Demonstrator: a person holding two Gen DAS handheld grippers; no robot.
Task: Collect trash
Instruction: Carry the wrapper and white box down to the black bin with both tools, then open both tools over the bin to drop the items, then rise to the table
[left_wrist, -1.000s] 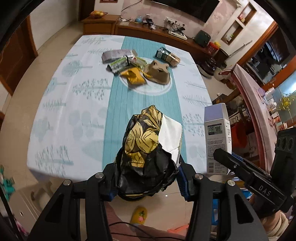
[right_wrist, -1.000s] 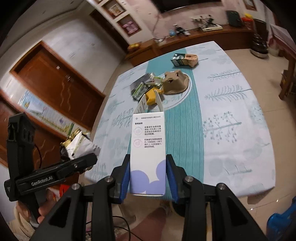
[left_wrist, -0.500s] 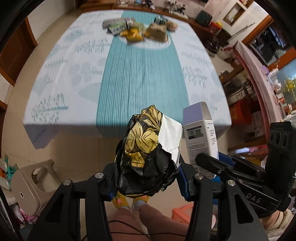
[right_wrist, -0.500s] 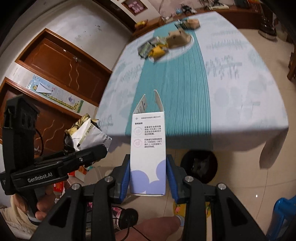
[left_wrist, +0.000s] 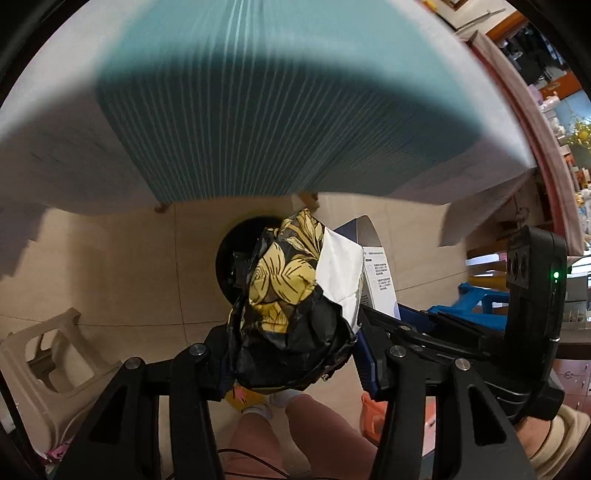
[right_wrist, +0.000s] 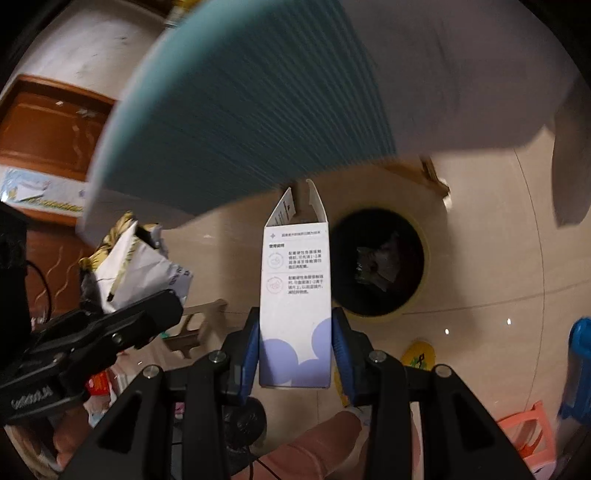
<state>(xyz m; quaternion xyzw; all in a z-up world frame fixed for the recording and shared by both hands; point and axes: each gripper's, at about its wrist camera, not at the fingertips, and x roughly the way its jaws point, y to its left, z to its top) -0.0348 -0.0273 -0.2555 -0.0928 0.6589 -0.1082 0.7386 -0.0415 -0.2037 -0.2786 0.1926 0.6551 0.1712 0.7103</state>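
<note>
Both grippers are closed on trash. The left gripper (left_wrist: 295, 369) has its blue pads pressed on a crumpled black wrapper (left_wrist: 291, 302) with yellow leaf print and a white inner side, and the right gripper (right_wrist: 295, 350) clamps a tall white carton (right_wrist: 294, 295) with lilac circles at its base and open flaps on top.

A second ago both tools looked over the table top, where more trash lay near its far edge. Now they have come down below the near edge of the table, and the hanging tablecloth (left_wrist: 258, 129) fills the upper part of both views, blurred. The round bin (right_wrist: 380, 266) stands on the floor just under this near edge, in front of both loads; in the left view the wrapper hides most of it. I judge that the carry is almost finished and the release over the bin comes next.

The wrapper is thin foil-like film, soft and wrinkled, so it may cling to a pad. The carton is stiff cardboard with flat faces and sharp corners. The bin is dark inside with a pale rim, and some scraps lie in it already. The floor is smooth beige tile (right_wrist: 480, 221)
</note>
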